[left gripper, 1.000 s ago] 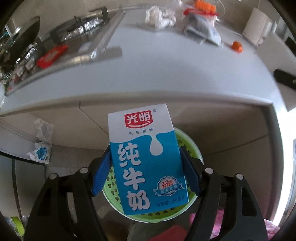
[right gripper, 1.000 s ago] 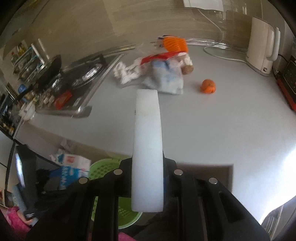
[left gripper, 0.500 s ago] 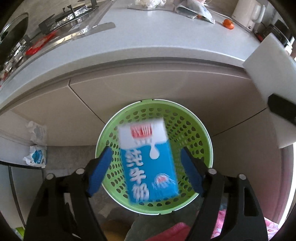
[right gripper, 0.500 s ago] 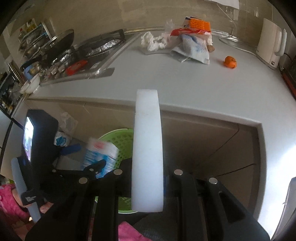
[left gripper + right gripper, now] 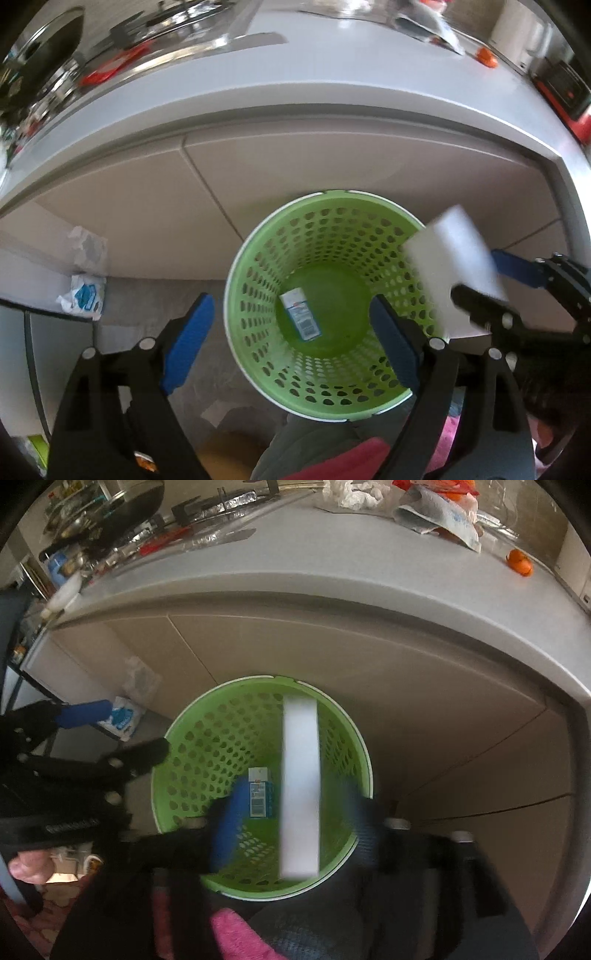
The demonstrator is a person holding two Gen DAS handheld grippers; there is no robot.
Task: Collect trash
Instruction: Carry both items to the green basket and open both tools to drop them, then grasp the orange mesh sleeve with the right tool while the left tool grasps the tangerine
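Observation:
A green perforated basket (image 5: 258,295) (image 5: 192,746) stands on the floor below the counter edge. At its bottom lies a blue-and-white milk carton (image 5: 301,314) (image 5: 258,794). My left gripper (image 5: 291,343) (image 5: 110,734) hovers over the basket's left side, its jaws still opening with nothing between them. My right gripper (image 5: 295,819) (image 5: 495,288) is above the basket, jaws opening. A white foam block (image 5: 300,790) (image 5: 458,266) hangs blurred between its blue pads (image 5: 229,823), which stand apart from it.
The grey counter (image 5: 332,572) carries crumpled paper (image 5: 351,494), a plastic bag (image 5: 439,517) and a small orange thing (image 5: 519,561). A stove with pans (image 5: 110,513) is at the left. A crumpled wrapper (image 5: 83,295) lies on the floor. Pink cloth (image 5: 236,934) is below.
The milk carton left my left gripper and dropped to the basket's bottom. My right gripper came down over the basket with the white block and its jaws parted from it.

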